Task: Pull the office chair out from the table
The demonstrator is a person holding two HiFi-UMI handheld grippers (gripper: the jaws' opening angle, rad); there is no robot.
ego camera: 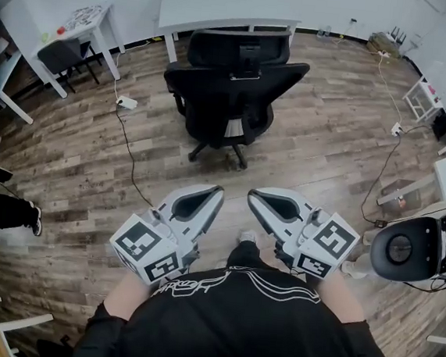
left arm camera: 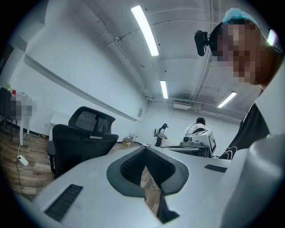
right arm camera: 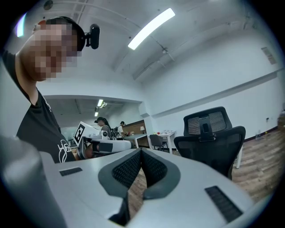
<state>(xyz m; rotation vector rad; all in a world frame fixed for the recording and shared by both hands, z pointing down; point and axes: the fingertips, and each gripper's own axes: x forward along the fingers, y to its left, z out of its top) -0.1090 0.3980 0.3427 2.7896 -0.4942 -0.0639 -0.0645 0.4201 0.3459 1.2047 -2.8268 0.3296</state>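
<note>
Wood-plank floor (ego camera: 320, 144): black office chair (ego camera: 232, 88) on castors, just before white table (ego camera: 223, 9); white power strip (ego camera: 126, 102) with dark cable (ego camera: 128, 145) left of chair.

A wood-plank floor (ego camera: 329, 137) fills the room; a white power strip (ego camera: 126, 102) lies on it at the left, a dark cable (ego camera: 129, 151) trailing from it across the planks; a small white desk (ego camera: 34, 26) in the far left corner carries clutter (ego camera: 83, 15), a dark side chair (ego camera: 62, 55) tucked beneath it; a cardboard box (ego camera: 381, 44) sits by the far wall; strip lights (left arm camera: 144, 30) cross the ceiling; two people (left arm camera: 199, 127) stand in the background.
</note>
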